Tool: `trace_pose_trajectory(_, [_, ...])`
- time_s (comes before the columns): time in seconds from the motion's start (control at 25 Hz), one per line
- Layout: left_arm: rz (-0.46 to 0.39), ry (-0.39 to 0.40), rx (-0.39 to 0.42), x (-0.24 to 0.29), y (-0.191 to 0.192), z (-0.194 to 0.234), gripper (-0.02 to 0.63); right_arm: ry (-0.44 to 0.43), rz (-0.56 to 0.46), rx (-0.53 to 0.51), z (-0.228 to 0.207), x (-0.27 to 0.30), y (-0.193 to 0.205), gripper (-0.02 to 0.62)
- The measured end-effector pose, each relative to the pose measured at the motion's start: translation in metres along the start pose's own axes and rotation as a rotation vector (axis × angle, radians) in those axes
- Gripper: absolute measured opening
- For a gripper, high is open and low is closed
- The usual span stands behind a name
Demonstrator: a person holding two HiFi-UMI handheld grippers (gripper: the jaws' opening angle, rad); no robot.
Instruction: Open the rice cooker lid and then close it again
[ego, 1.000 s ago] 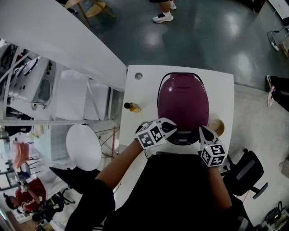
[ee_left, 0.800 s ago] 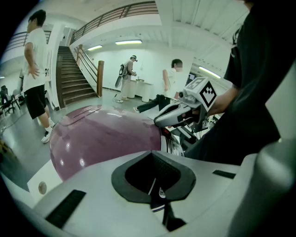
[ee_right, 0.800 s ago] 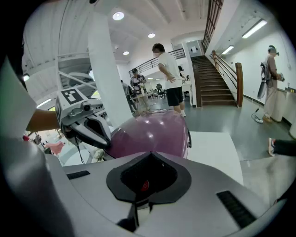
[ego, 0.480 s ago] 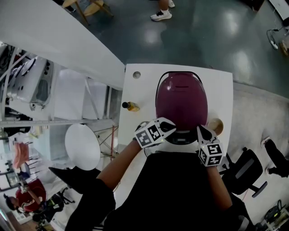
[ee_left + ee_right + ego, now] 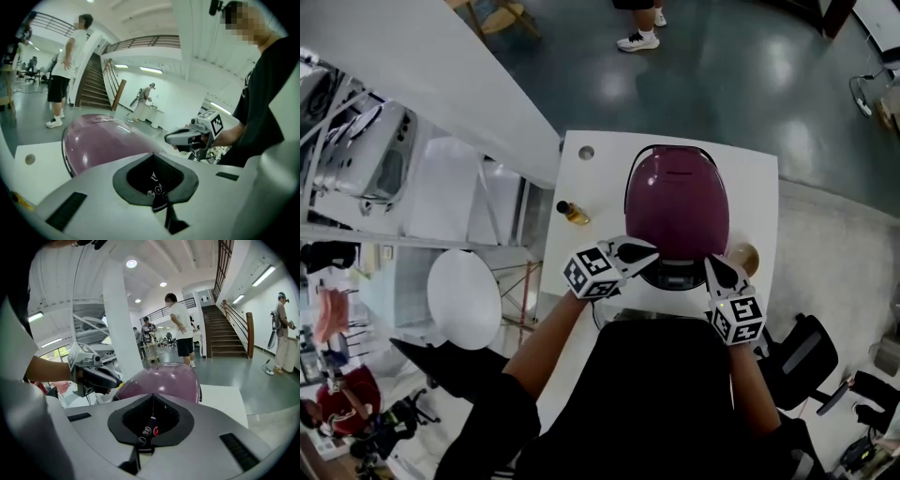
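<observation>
The purple domed rice cooker (image 5: 677,211) stands on the white table (image 5: 755,192) with its lid down. My left gripper (image 5: 639,250) is shut at the cooker's front left and holds nothing. My right gripper (image 5: 711,264) is shut at the front right, also without anything in it. The cooker's dark front panel (image 5: 675,273) lies between them. In the left gripper view the closed jaws (image 5: 156,187) point at the panel buttons, with the purple lid (image 5: 103,138) above left and the right gripper (image 5: 177,137) opposite. The right gripper view shows its closed jaws (image 5: 151,420), the lid (image 5: 161,380) and the left gripper (image 5: 112,379).
A small amber bottle (image 5: 573,212) stands left of the cooker and a round brown object (image 5: 746,257) sits at its right. A hole (image 5: 586,152) marks the table's far left corner. An office chair (image 5: 802,352) is at the right; a person (image 5: 65,70) stands beyond the table.
Both grippers have lifted a little at the cooker's front. The left one has rolled and drawn slightly left. The dark front panel now shows between them.
</observation>
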State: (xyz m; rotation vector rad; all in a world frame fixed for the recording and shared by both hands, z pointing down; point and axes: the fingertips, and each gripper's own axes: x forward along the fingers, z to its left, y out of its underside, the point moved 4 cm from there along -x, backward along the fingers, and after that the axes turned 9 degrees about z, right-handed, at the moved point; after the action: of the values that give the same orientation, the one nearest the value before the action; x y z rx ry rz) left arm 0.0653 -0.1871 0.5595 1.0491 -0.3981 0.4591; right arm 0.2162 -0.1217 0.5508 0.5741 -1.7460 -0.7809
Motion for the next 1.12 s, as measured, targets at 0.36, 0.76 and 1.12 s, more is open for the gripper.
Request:
trace_pose_trajectory(0.36, [-0.33,-0.179,-0.076,-0.045,0.017,-0.067,0.003,0.007,-0.016,-0.004,0.05,-0.05,0.023,0.002])
trace_pose_trajectory(0.76, [-0.387,-0.265,-0.138,-0.054,0.073,-0.144,0.003,-0.059,0.02,-0.043,0.082,-0.066,0.047,0.002])
trace_pose_trajectory(1.12, [-0.377,-0.411,-0.172,-0.048,0.096,-0.212,0.003,-0.15,-0.047,-0.135,0.098,-0.118,0.065,0.0])
